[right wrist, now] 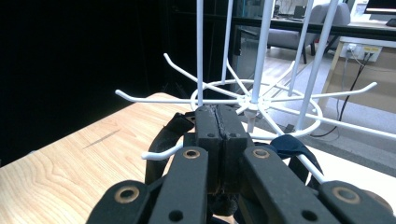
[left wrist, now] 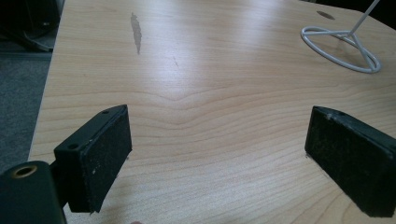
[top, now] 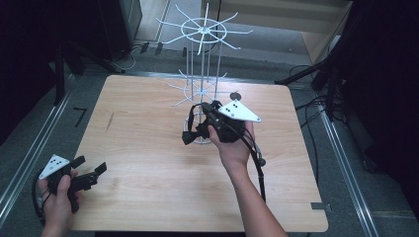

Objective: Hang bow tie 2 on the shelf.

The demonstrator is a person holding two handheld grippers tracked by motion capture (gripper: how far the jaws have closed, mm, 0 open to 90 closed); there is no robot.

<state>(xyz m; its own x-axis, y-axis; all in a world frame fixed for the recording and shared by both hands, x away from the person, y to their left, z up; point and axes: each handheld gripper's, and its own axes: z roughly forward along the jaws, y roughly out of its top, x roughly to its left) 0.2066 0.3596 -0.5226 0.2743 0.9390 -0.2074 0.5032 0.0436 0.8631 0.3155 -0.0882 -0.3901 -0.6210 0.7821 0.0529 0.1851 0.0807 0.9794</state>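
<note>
Meanwhile, from the high view, the right hand-held gripper (top: 190, 129) works at the foot of a white wire rack (top: 202, 74) standing at about 12 o'clock on the wooden counter (top: 148, 163), with a dark strap (top: 189, 136) hanging off its tip against the rack's lower wires. The left hand-held gripper (top: 91, 173) sits idle at 8 o'clock, near the counter's edge and well apart from the rack.

Seen from the left gripper view, that gripper's jaws stand wide apart over bare wood, nothing between them; the rack's round base ring (left wrist: 341, 49) lies off at 2 o'clock.

Up close in the right gripper view, the right gripper's jaws are pressed together, apparently pinching the strap (right wrist: 163, 140) just beside one of the rack's lower white hooks (right wrist: 161, 153). A second dark piece (right wrist: 289, 145) drapes over a wire at 4 o'clock. Judging by this, the hanging looks underway but unfinished: the strap is at the hook, not yet released.
</note>
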